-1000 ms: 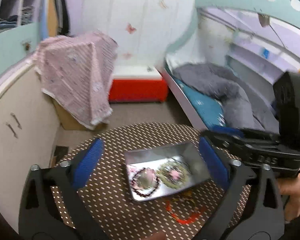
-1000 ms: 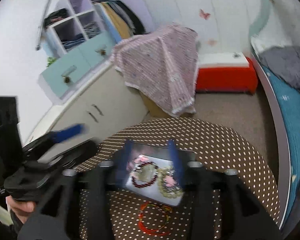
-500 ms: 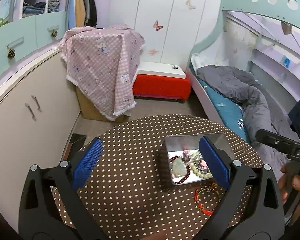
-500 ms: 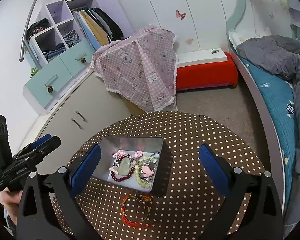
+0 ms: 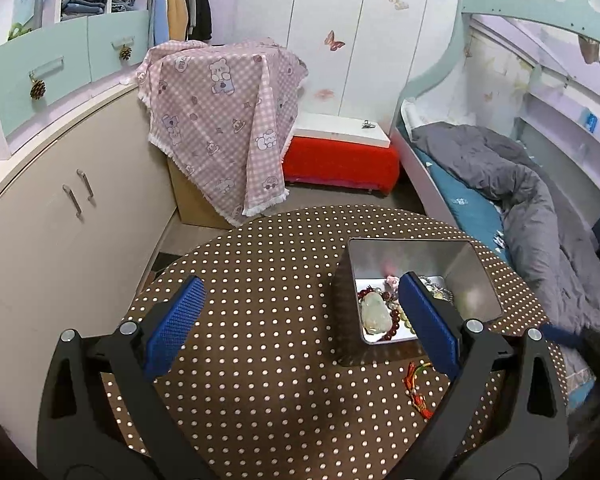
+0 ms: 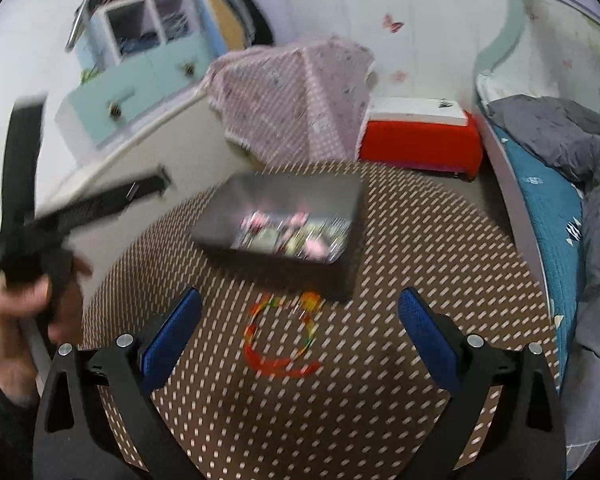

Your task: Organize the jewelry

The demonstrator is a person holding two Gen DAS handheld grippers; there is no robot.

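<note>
Swinging closer, the right gripper [image 6: 300, 332] (spread, like the left gripper [image 5: 298, 320]) frames a red cord bracelet [image 6: 282, 340]; rectangular metal tin [image 6: 340, 196] at twelve o'clock.

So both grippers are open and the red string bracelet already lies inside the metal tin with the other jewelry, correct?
Not quite. The red string bracelet lies on the dotted table, outside the metal tin, as the right wrist view shows. Both the left gripper and right gripper are open.
</note>
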